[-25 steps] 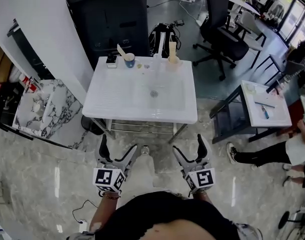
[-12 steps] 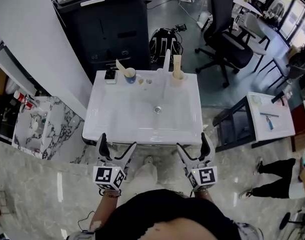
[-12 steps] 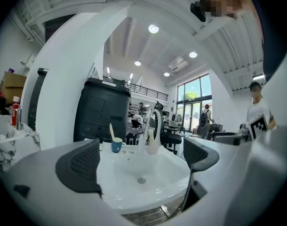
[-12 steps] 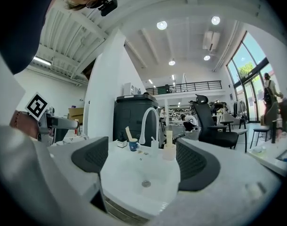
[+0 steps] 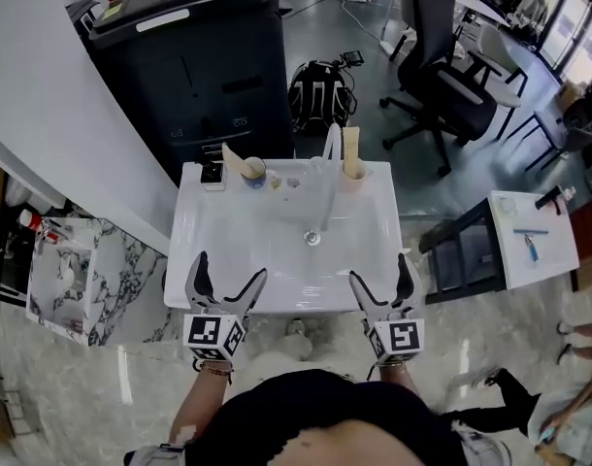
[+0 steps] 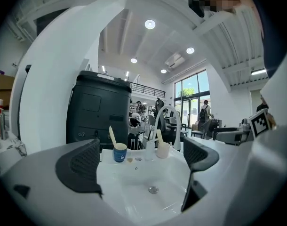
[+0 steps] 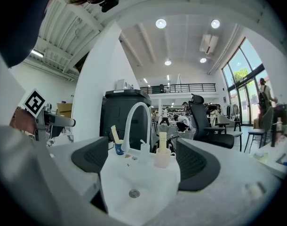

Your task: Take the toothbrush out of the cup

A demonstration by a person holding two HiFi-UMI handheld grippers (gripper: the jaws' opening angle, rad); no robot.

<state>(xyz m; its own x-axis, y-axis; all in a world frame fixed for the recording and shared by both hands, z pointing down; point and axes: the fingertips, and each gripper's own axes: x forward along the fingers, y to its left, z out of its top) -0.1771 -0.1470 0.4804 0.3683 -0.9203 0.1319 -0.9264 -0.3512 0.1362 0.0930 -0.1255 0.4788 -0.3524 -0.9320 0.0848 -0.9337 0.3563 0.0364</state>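
Note:
A white sink [image 5: 209,250] stands in front of me. On its back rim a blue cup [image 5: 252,173] holds a beige toothbrush [image 5: 235,158] that leans left. Right of the white faucet [image 5: 328,158] a cream cup [image 5: 354,174] holds a thick upright beige stick [image 5: 350,148]. My left gripper [image 5: 225,284] and right gripper [image 5: 383,282] hover open and empty over the sink's front rim, far from both cups. In the left gripper view the blue cup [image 6: 119,153] shows between the jaws. The right gripper view shows the cream cup [image 7: 163,158] centred, with the blue cup [image 7: 119,148] to its left.
A tall black cabinet [image 5: 194,56] stands right behind the sink, with a backpack [image 5: 315,90] and an office chair [image 5: 451,66] beyond. A small black item [image 5: 213,174] lies beside the blue cup. A marble stand [image 5: 53,270] is at left, a side table [image 5: 534,241] at right.
I have stepped up to the sink: it now lies closer, and both grippers have come from short of it to over its front rim. Both stayed open.

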